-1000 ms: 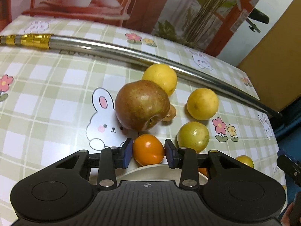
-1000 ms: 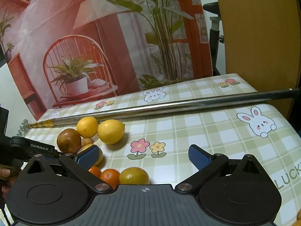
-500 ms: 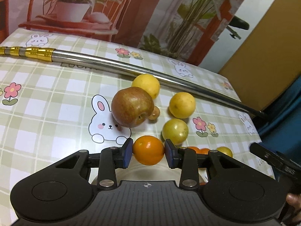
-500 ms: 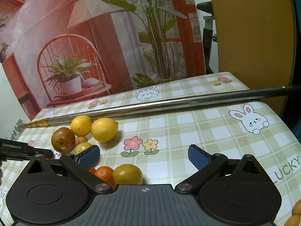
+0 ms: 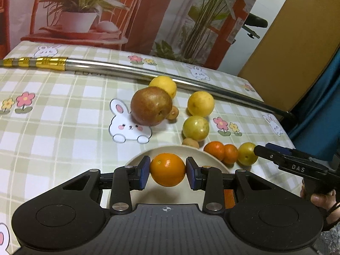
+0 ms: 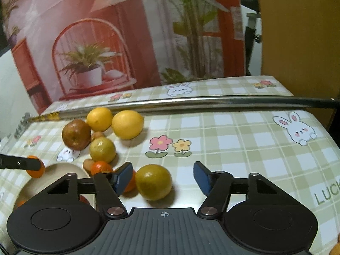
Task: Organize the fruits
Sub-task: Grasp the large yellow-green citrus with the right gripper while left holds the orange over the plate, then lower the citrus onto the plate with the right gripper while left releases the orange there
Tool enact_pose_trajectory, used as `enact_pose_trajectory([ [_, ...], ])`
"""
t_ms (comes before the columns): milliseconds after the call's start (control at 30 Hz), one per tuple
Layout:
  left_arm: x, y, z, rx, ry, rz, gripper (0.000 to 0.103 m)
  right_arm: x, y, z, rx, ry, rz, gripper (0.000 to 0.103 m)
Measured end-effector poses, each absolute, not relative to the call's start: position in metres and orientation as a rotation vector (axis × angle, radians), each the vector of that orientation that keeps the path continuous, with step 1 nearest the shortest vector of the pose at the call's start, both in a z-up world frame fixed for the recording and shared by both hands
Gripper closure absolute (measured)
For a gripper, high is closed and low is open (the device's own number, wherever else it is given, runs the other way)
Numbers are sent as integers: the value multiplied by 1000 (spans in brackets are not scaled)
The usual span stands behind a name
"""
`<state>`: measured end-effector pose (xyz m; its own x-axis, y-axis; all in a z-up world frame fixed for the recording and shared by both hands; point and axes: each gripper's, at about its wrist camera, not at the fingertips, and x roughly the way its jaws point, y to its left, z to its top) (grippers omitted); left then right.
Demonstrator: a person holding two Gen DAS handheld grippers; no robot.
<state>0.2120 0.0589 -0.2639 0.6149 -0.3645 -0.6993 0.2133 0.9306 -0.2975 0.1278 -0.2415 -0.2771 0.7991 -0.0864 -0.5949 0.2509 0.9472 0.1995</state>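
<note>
My left gripper point(image 5: 167, 172) is shut on an orange point(image 5: 167, 169) and holds it over a cream plate point(image 5: 170, 149). The plate also shows in the right wrist view point(image 6: 57, 170). My right gripper point(image 6: 162, 177) is open, with a yellow-green citrus point(image 6: 153, 181) lying between its fingers, nearer the left one. On the table lie a brown pear point(image 5: 151, 108), two lemons point(image 5: 200, 103) point(image 5: 163, 85), a greenish citrus point(image 5: 196, 128) and two small oranges point(image 5: 215, 149).
A long steel pole point(image 5: 127, 72) with a gold end lies across the far side of the checked tablecloth. Small brown fruits point(image 5: 190, 142) lie near the plate rim. The table's right edge drops off by a blue curtain point(image 5: 318, 114).
My left gripper has lifted and drawn back with the orange, and the plate now shows beneath it. My right gripper has come lower and closer to the yellow-green citrus.
</note>
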Motion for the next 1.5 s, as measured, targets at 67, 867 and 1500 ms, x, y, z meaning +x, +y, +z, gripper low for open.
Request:
enact_pose_trajectory([
  [67, 211, 62, -266, -198, 853, -330, 65, 132, -239, -281, 273, 631, -174, 46],
  [867, 196, 65, -281, -107, 882, -275, 65, 142, -241, -306, 356, 639, -148, 60],
  [1500, 192, 73, -284, -146, 889, -260, 65, 129, -230, -270, 350, 559, -133, 60],
])
